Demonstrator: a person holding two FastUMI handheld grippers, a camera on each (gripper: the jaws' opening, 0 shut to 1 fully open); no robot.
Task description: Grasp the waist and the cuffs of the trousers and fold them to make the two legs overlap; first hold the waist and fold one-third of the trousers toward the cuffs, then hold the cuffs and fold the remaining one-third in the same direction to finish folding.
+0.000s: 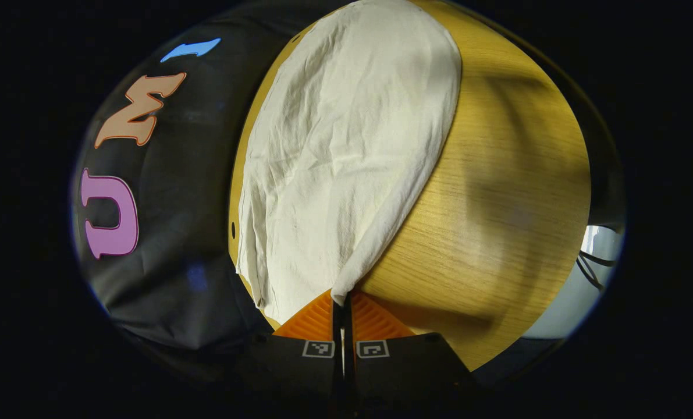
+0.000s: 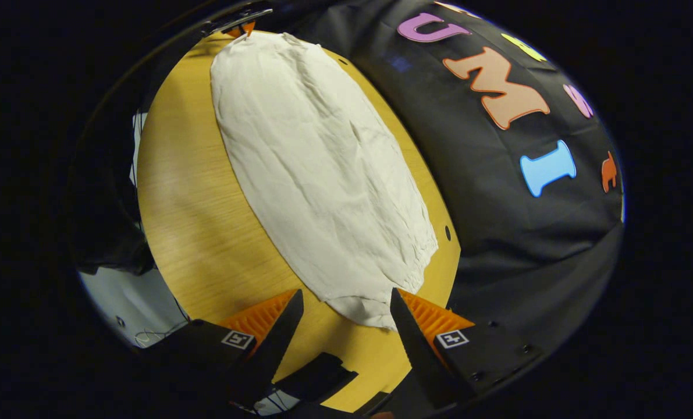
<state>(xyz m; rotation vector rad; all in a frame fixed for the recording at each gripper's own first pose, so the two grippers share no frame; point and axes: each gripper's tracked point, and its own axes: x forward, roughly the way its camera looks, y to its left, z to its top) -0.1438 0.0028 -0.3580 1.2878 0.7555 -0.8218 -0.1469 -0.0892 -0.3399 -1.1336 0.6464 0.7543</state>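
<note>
Two grippers work opposite ends of your white trousers, which lie stretched flat along the wooden table beside the booth wall. Your left gripper has its fingers closed tight, pinching a corner of the cloth's near end. Your right gripper stands wide apart, its fingers straddling the trousers' near edge without pressing it.

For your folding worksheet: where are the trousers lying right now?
The trousers lie flat along the wooden table beside the booth wall, one end pinched in the left hand-held gripper, the other between the open right hand-held gripper.
</note>
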